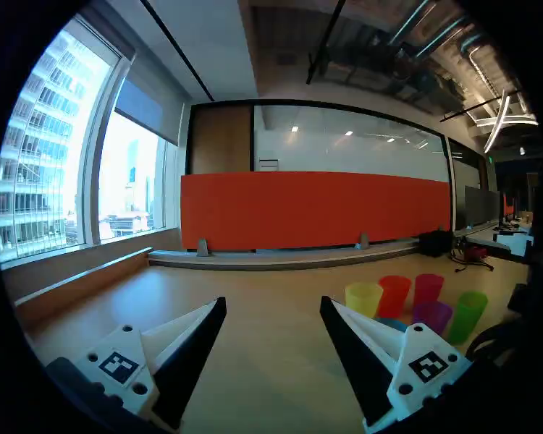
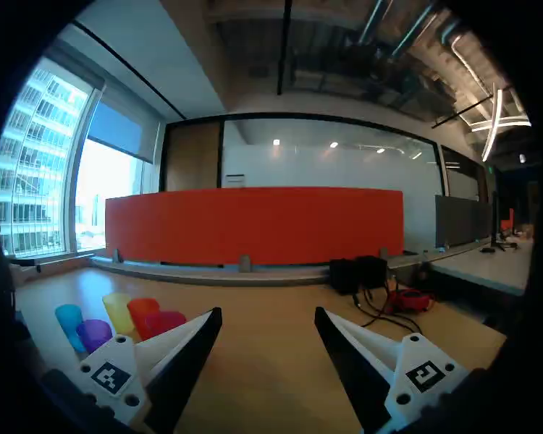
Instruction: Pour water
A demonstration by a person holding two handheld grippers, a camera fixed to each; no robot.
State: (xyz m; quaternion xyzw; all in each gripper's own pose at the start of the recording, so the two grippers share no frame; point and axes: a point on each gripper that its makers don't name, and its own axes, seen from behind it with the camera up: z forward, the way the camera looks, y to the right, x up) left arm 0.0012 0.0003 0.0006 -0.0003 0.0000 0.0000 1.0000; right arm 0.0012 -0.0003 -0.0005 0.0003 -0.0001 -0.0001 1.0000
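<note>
The left claw [image 1: 272,299] hangs low over a pale wooden surface [image 1: 271,383], its two white, black-edged fingers spread wide with nothing between them. The right claw [image 2: 268,309] is equally parted and empty. A cluster of translucent coloured plastic cups [image 1: 416,304] in yellow, orange, pink, purple and green stands bunched on the surface ahead and to the right of the left claw, partly behind its right finger. In the right gripper view the cluster [image 2: 119,322] sits low at the left, just beside that claw's left finger. Beyond it run a long orange partition panel [image 1: 315,210] and tall windows [image 1: 61,166]. Whether any cup holds water cannot be told. The work looks to be at its opening step, the approach, with no cup yet grasped. The next move calls for steering one claw to an outer cup, closing gently on its thin wall and lifting it clear of its neighbours before any tilt.
</note>
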